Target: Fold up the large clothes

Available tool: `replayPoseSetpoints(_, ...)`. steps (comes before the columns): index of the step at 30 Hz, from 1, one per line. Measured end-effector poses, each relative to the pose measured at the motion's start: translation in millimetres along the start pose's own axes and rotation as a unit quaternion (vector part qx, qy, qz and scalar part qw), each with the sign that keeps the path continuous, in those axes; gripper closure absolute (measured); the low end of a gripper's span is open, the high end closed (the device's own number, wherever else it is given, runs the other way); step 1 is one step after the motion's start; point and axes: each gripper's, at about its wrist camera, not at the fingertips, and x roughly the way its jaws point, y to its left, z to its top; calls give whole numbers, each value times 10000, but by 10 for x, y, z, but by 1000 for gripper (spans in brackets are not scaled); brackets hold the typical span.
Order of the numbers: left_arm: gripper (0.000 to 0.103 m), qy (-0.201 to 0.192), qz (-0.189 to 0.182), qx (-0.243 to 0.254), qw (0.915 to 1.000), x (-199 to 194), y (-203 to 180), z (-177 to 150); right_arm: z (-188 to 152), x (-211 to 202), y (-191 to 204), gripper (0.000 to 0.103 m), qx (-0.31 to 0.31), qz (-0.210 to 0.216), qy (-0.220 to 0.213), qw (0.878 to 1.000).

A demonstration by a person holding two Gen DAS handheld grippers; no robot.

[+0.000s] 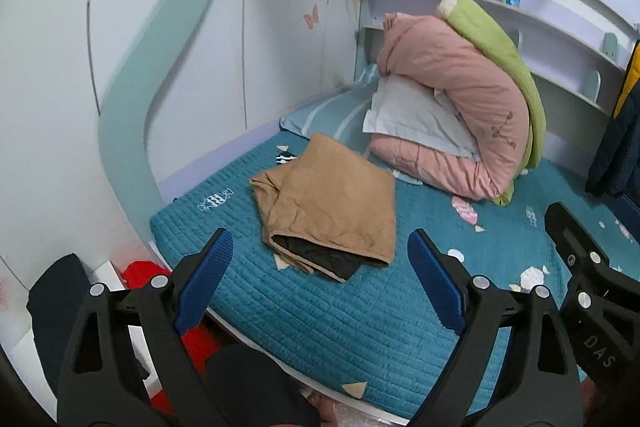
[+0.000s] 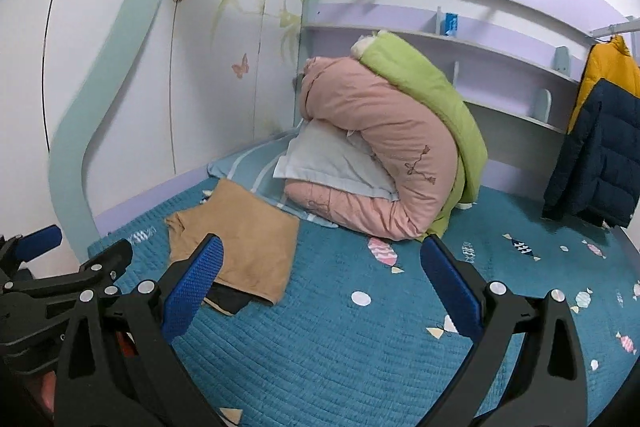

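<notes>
A tan garment with a black quilted lining (image 1: 328,211) lies folded into a rough rectangle on the teal bedspread (image 1: 340,327). My left gripper (image 1: 320,267) hangs open just in front of its near edge, with nothing between the blue pads. In the right wrist view the same tan garment (image 2: 240,247) sits at the left, and my right gripper (image 2: 320,271) stands open over the bare bedspread (image 2: 360,347) to its right. The right gripper's black body shows at the right edge of the left wrist view. Neither gripper touches the cloth.
A pink quilt (image 1: 460,115) and a green blanket (image 1: 508,67) are heaped over a pale pillow (image 1: 412,119) at the bed's head. A navy and yellow jacket (image 2: 600,139) hangs at the right. A painted wardrobe (image 1: 200,47) borders the left; red and dark items (image 1: 140,275) lie beside the bed.
</notes>
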Motion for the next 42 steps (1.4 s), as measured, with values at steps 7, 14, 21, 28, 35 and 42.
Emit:
replayPoseSetpoints(7, 13, -8, 203, 29, 9998, 194, -262, -92, -210, 187, -221, 8, 291, -147, 69, 9994)
replayPoseSetpoints(14, 13, 35, 421, 338, 9985, 222, -381, -180, -356, 302, -333, 8, 475, 180, 299, 9983)
replayPoseSetpoints(21, 13, 44, 376, 360, 9986, 169, -423, -216, -367, 212, -350, 8, 421, 114, 293, 9986)
replayPoseSetpoints(28, 13, -24, 456, 412, 9981, 67, -454, -218, -345, 120, -354, 7, 375, 29, 267, 9989)
replayPoseSetpoints(35, 13, -87, 560, 397, 9976, -20, -455, -223, -319, 49, -342, 8, 310, -12, 238, 9992)
replayPoseSetpoints(42, 13, -92, 521, 358, 9980, -78, -438, -210, -300, 18, -344, 8, 289, -83, 217, 9993)
